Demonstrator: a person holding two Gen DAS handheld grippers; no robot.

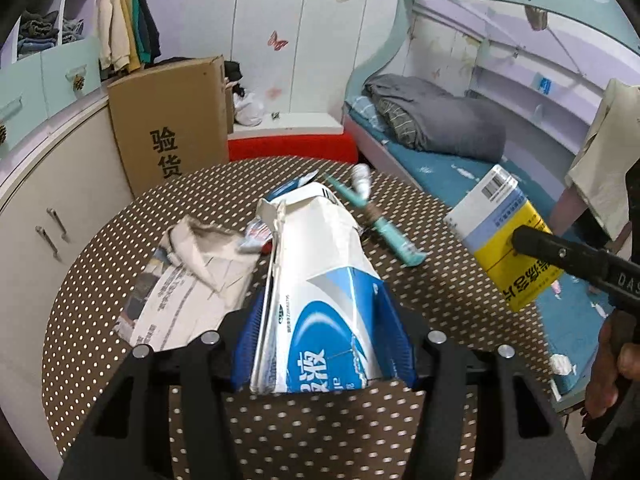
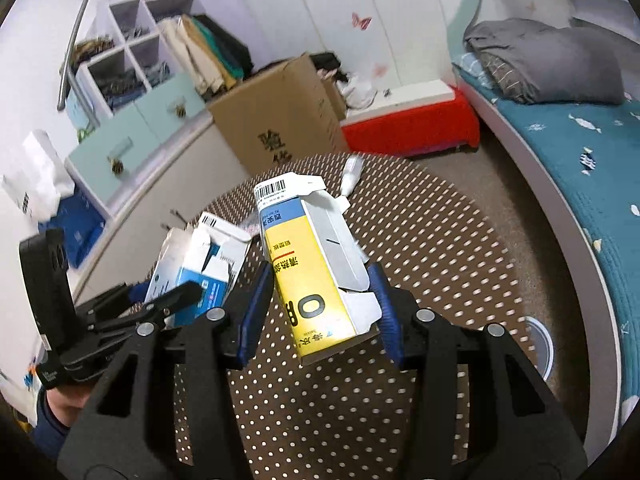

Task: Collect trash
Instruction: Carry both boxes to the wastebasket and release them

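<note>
Left gripper: clamped on blue-and-white carton, long axis running forward along the fingers, lifted above dotted table. Right gripper: clamped on yellow box, likewise lengthwise, over table's far side. Remaining on table beyond the carton: newspaper, teal toothbrush, nearer the left gripper.

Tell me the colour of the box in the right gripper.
Yellow box, pale blue band; right wrist view.

The right tongs clamp a yellow carton (flaps torn open) above the dotted surface.
</note>
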